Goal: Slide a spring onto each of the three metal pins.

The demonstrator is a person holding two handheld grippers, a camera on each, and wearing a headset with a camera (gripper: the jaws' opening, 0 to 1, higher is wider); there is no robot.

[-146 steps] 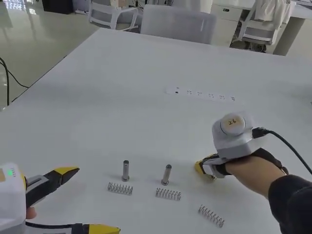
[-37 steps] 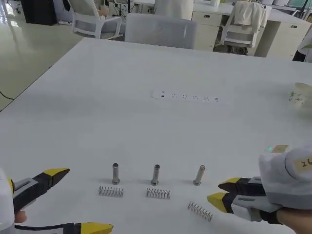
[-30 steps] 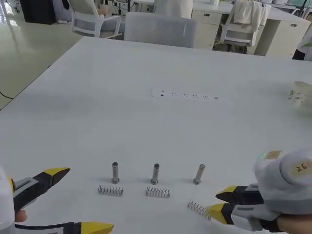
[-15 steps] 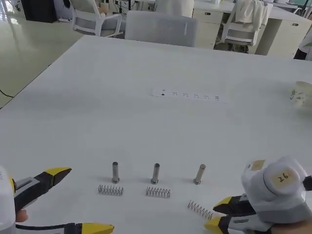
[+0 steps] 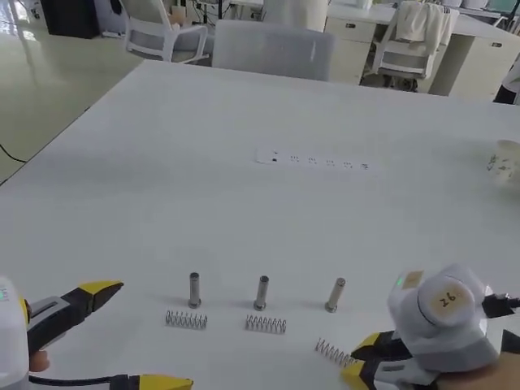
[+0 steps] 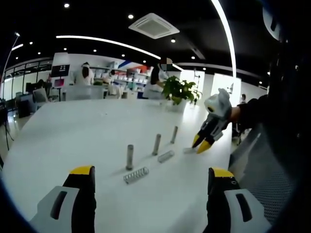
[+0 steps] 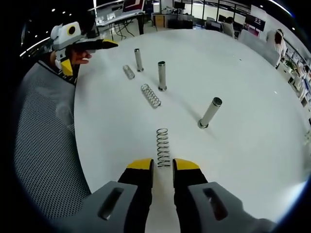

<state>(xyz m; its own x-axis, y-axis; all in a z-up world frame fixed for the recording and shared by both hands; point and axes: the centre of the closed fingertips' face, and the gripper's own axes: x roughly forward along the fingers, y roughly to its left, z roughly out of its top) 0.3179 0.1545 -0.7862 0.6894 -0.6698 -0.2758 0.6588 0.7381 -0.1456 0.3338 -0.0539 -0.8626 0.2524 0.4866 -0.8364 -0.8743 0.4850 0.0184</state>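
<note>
With the fingers (image 7: 142, 167) of the right gripper (image 7: 164, 166) slightly apart, straddle the spring (image 7: 162, 143) at its near end and close gently across the coils.

Table (image 5: 244, 106): white, wide
Chairs (image 5: 272, 47): grey, 12 o'clock
Floor (image 5: 49, 73): glossy, 10 o'clock
Ceiling (image 6: 112, 19): dark, strip lights (image 6: 107, 41), vent (image 6: 154, 25)

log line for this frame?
right gripper: narrowly open, tips astride near end of right spring | left gripper: open, empty | pins: all three bare

Cut off at the edges
We see only part of the left gripper (image 5: 145, 333) and a white cup (image 5: 505, 165).
</note>
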